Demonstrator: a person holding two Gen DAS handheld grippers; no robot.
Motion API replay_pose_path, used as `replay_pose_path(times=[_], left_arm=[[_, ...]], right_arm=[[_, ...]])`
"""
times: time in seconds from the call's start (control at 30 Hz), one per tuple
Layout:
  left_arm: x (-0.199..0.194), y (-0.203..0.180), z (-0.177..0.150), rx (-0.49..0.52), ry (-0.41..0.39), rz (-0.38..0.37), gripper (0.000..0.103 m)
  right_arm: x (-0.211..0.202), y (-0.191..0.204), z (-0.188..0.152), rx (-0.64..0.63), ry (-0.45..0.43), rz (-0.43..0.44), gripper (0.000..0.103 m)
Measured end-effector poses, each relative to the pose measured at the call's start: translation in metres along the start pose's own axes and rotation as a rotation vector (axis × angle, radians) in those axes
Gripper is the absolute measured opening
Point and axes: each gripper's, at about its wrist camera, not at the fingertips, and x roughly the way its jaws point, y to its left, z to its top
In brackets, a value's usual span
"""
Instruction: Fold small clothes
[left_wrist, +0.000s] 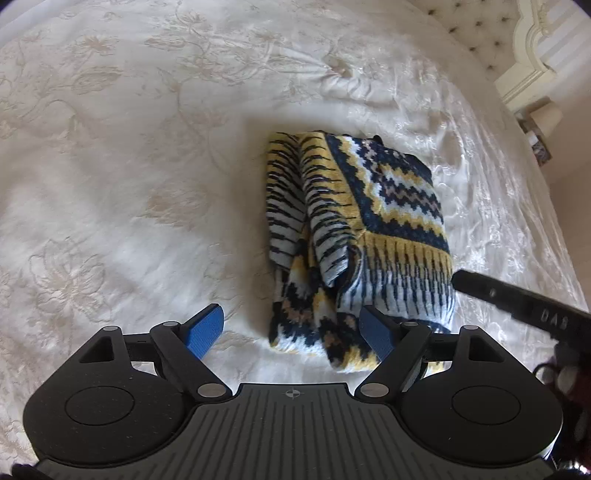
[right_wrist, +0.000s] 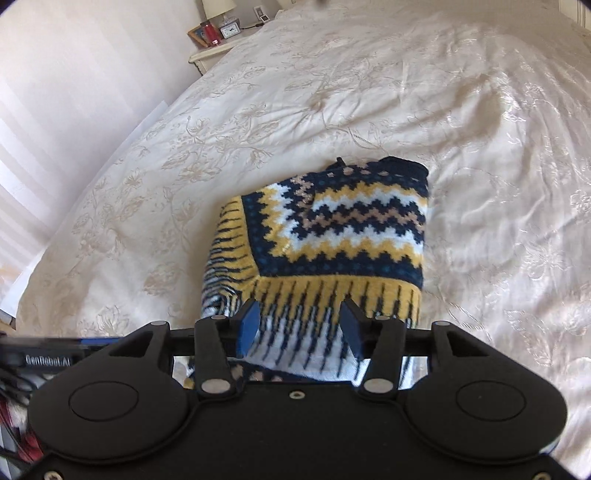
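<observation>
Cream bedspread (left_wrist: 110, 184) with pale embroidered flowers covers the bed across both views, rumpled in places.

Nearest the left wrist camera: left tool (left_wrist: 291, 328), jaws spread wide, blue pads (left_wrist: 205, 328) apart, nothing between them. It hovers at the near end of the sweater; its right-hand pad sits over the sweater's near hem, contact uncertain. Its left-hand pad is over bare bedspread.

Nearest the right wrist camera: right tool (right_wrist: 299, 326), jaws also parted, blue pads (right_wrist: 248, 326) either side of the striped hem band. Knit fabric lies in the gap beneath them, but the pads do not pinch it; released. In the left view this tool's black body enters from the right, just beside the sweater's hem corner.

Next out: sweater (left_wrist: 354, 229), knitted in navy, yellow, white and tan zigzags, folded into a compact bundle, lying around the middle of the bed. Its patterned face is up on the right half; a striped sleeve or side panel is folded over along the left, seen from the left camera. A dark collar edge shows at the far end in the right view.

Farther: open bedspread beyond the bundle.

Farthest: tufted headboard (left_wrist: 472, 33) at the head of the bed. Past the bed's far left corner in the right view, a nightstand (right_wrist: 212, 53) with a lamp (right_wrist: 218, 9), small clock (right_wrist: 231, 31), red jar (right_wrist: 209, 33) and picture frame (right_wrist: 197, 37).
</observation>
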Motion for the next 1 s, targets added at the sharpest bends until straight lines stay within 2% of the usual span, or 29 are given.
replay_pose_path(times=[0.17, 0.47, 0.73, 0.8, 0.9, 0.93, 1.0], left_arm=[[0.018, -0.012, 0.028, 0.006, 0.026, -0.053, 0.079], [0.051, -0.024, 0.076, 0.057, 0.083, -0.089, 0.079], [0.087, -0.030, 0.101, 0.091, 0.147, -0.077, 0.079], [0.093, -0.031, 0.103, 0.101, 0.157, -0.068, 0.079], [0.100, -0.033, 0.105, 0.119, 0.163, -0.076, 0.066], [0.101, -0.033, 0.106, 0.132, 0.166, -0.069, 0.063], [0.101, -0.034, 0.105, 0.159, 0.148, -0.059, 0.033]], right_arm=[[-0.006, 0.013, -0.032, -0.126, 0.019, -0.015, 0.061], [0.010, 0.075, -0.078, -0.449, -0.003, -0.046, 0.063], [0.040, 0.112, -0.099, -0.778, 0.002, -0.097, 0.063], [0.047, 0.115, -0.102, -0.823, 0.009, -0.108, 0.061], [0.053, 0.113, -0.099, -0.819, 0.008, -0.123, 0.053], [0.054, 0.111, -0.097, -0.808, 0.007, -0.130, 0.046], [0.055, 0.105, -0.091, -0.763, 0.007, -0.127, 0.029]])
